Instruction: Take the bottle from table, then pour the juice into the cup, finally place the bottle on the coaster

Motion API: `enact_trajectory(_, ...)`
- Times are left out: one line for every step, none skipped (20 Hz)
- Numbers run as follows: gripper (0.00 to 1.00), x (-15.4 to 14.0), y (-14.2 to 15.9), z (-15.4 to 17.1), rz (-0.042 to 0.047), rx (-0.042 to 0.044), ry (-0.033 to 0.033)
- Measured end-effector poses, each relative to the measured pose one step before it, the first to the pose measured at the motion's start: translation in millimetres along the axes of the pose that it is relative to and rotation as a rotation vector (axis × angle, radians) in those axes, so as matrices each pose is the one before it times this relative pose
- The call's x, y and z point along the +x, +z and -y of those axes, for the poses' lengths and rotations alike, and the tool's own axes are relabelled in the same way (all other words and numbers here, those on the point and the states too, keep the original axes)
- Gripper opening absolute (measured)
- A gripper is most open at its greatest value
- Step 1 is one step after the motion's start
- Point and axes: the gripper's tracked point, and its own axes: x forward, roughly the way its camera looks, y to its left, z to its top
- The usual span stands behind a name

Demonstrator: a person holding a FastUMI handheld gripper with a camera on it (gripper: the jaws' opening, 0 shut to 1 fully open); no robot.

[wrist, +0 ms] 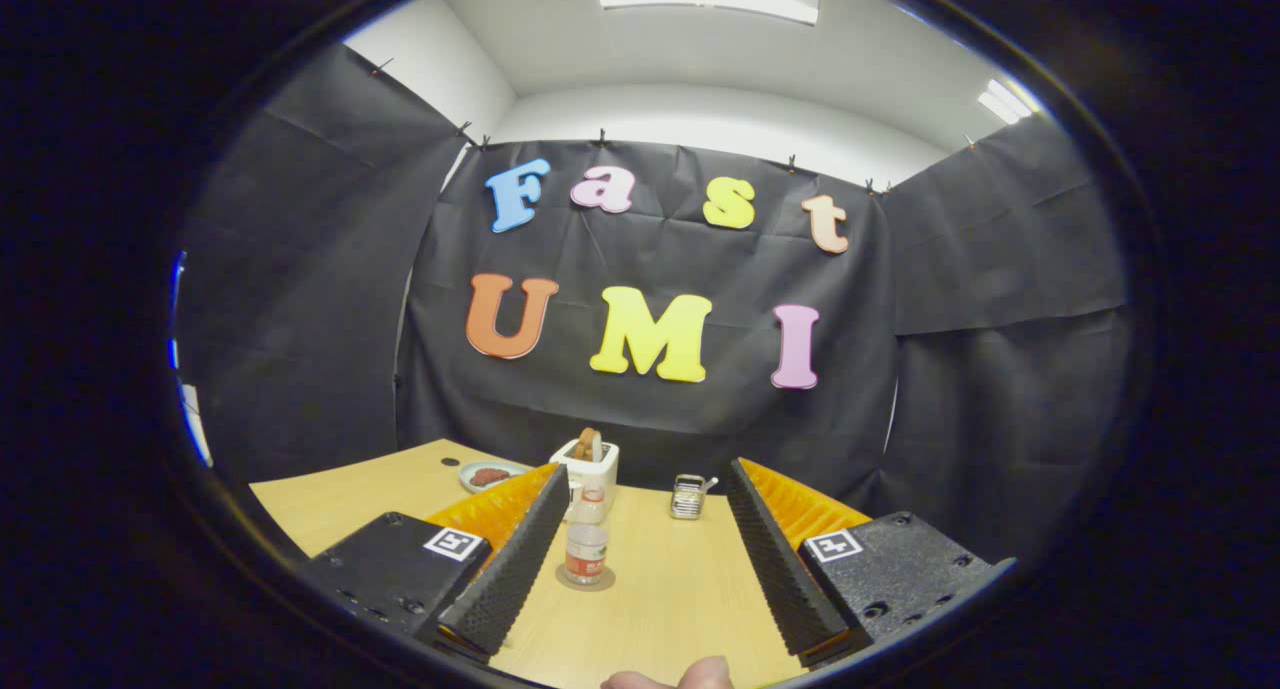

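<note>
In the gripper view we saw the bottle (587,546) standing upright on a round coaster (585,578) on the light wooden table (680,589). It was a small clear plastic bottle with a label band around its lower body, reddish toward the base; its neck and cap rose in front of a white toaster (588,466) further back. We could not tell how much liquid it held. The coaster showed as a thin tan disc ringing the bottle's base.

The gripper (640,554) was held low over the table's near side, pointing level toward the back wall of black cloth. Its two fingers stood spread wide, well apart from each other, gripping nothing. The bottle stood between them but nearer the left finger (510,559), just beside its ribbed inner face without clearly touching it; the right finger (775,559) was well clear of it. Each finger's base carried a square marker (456,543). At the near edge, between the finger bases, we saw the tips of a person's fingers (690,675).

Beyond the fingers, a small glass cup (689,496) with a shiny ribbed look stood on the table just inside the right finger's tip. A plate (484,475) with something dark red on it lay at the back left, beside the toaster, which had a brown slice poking out of its top.
</note>
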Motion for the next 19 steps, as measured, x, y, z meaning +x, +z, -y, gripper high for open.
enact_trajectory(1.00,-8.36,-1.93,0.07,0.00421,0.00611,-0.00227)
enact_trajectory(1.00,-5.32,-0.13,-0.59,0.00521,0.00653,-0.00121)
enact_trajectory(1.00,-5.02,-1.01,-1.70,0.00119,0.00310,0.00119)
enact_trajectory(1.00,-5.21,-0.31,0.06,0.00438,-0.00547,-0.00292)
enact_trajectory(1.00,-4.81,-0.25,1.40,0.00208,-0.00978,-0.00479)
enact_trajectory(1.00,-1.12,1.59,-0.16,0.00490,-0.00519,-0.00093)
enact_trajectory(1.00,-2.02,0.13,-0.88,0.00669,-0.00082,-0.00283)
enact_trajectory(1.00,0.50,0.37,0.27,-0.00111,-0.00124,-0.00256)
enact_trajectory(1.00,0.54,-1.88,0.09,-0.00583,-0.00105,0.00064)
enact_trajectory(1.00,2.02,-1.94,0.65,-0.00731,0.00181,0.00042)
enact_trajectory(1.00,0.83,-2.42,0.53,-0.00711,0.00076,-0.00178)
enact_trajectory(1.00,0.96,-1.12,-0.27,-0.00479,0.00607,0.00071)
enact_trajectory(1.00,0.74,-1.78,-0.64,-0.00617,0.00963,0.00302)
enact_trajectory(1.00,0.94,-1.26,-1.57,-0.00413,0.00812,0.00552)
enact_trajectory(1.00,0.78,-1.96,-0.28,-0.00400,0.00227,0.00020)
enact_trajectory(1.00,1.35,-0.44,-0.28,-0.00396,0.00057,0.00450)
enact_trajectory(1.00,0.94,-0.68,1.44,0.00016,0.00579,-0.00333)
enact_trajectory(1.00,0.90,0.97,2.55,0.00256,0.00365,-0.00726)
enact_trajectory(1.00,0.18,-0.10,2.66,0.00087,0.00309,-0.00703)
